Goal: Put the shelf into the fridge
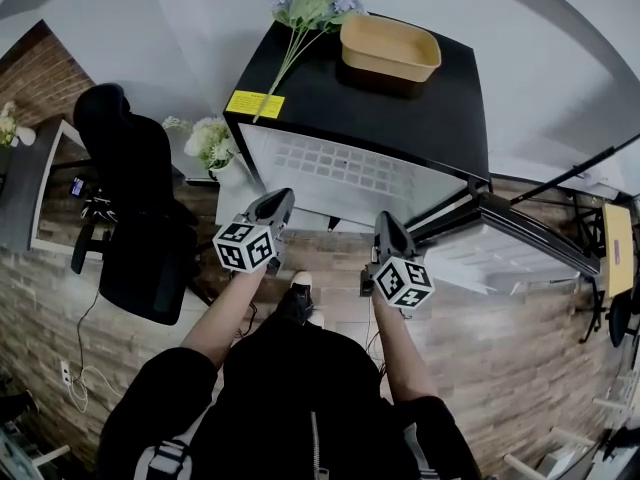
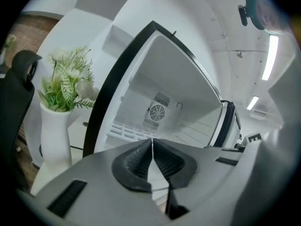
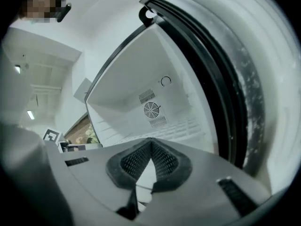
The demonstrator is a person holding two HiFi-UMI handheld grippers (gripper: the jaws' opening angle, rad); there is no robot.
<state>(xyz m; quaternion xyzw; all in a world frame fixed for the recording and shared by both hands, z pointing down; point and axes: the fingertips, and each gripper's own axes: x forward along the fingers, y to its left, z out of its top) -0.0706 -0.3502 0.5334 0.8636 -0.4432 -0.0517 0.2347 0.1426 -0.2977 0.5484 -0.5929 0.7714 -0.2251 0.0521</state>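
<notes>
The small black fridge [image 1: 400, 108] stands with its door [image 1: 520, 248] swung out to the right. A white grid shelf [image 1: 345, 168] lies flat inside the white compartment. It also shows in the left gripper view as the shelf [image 2: 124, 130] below the back fan, and in the right gripper view as the shelf [image 3: 181, 126]. My left gripper [image 1: 278, 200] and right gripper [image 1: 385, 220] hover side by side just in front of the opening, both pointing in. The tips of each meet, left gripper [image 2: 152, 140] and right gripper [image 3: 151, 141], and neither holds anything that I can see.
On the fridge top sit a tan tray [image 1: 390, 48] and a bunch of blue flowers [image 1: 310, 8]. A white vase of flowers [image 1: 215, 148] stands left of the fridge, with a black office chair [image 1: 140, 208] further left. The floor is wood plank.
</notes>
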